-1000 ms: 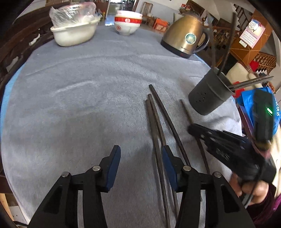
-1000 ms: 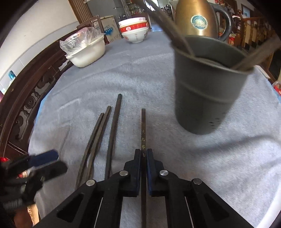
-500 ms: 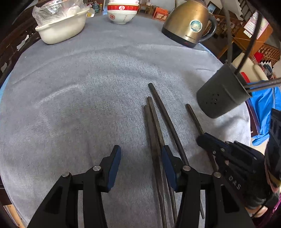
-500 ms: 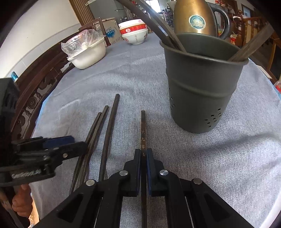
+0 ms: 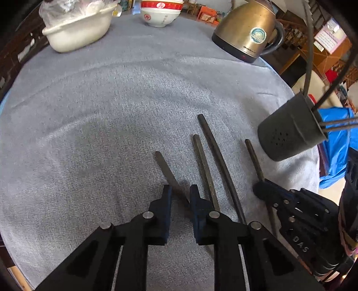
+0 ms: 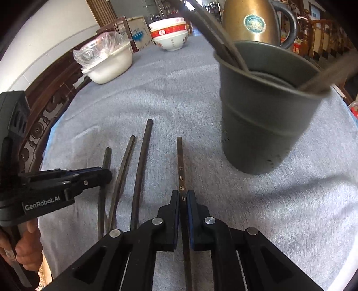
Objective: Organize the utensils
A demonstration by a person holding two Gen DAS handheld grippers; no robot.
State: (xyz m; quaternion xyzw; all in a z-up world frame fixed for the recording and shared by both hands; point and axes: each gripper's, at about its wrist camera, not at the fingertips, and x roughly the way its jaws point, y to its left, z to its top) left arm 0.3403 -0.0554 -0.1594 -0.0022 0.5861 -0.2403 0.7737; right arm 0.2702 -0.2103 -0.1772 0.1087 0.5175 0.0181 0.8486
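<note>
A round table [image 5: 111, 94] with a grey cloth holds the things. Four dark chopsticks lie on the cloth, side by side.

The left gripper [image 5: 180, 197] points down at the cloth. Its jaws have just been closing, and one chopstick, the leftmost chopstick [image 5: 166, 169], now sits between them. The chopstick slants across the gap and there is still a little space on both sides, so I cannot tell if the blue pads truly pinch it. In the right wrist view the left gripper [image 6: 105, 175] comes in from the left side, over the same stick.

The right gripper [image 6: 183, 201] has its jaws shut tight on the lettered chopstick [image 6: 180, 161], the one with small gold letters on it. That stick runs straight out ahead and its far end lies on the cloth.

Two more sticks lie between those two: a thin chopstick [image 5: 202, 161] and a long chopstick [image 5: 214, 147].

A dark grey cup [image 6: 264, 116] stands on the cloth just to the right of the lettered chopstick. More chopsticks already stand in it and lean on its rim.

At the far side of the table are a gold kettle [image 5: 248, 33], a red and white bowl [image 5: 160, 13], and a white tub [image 5: 78, 29] with a clear bag in it.
</note>
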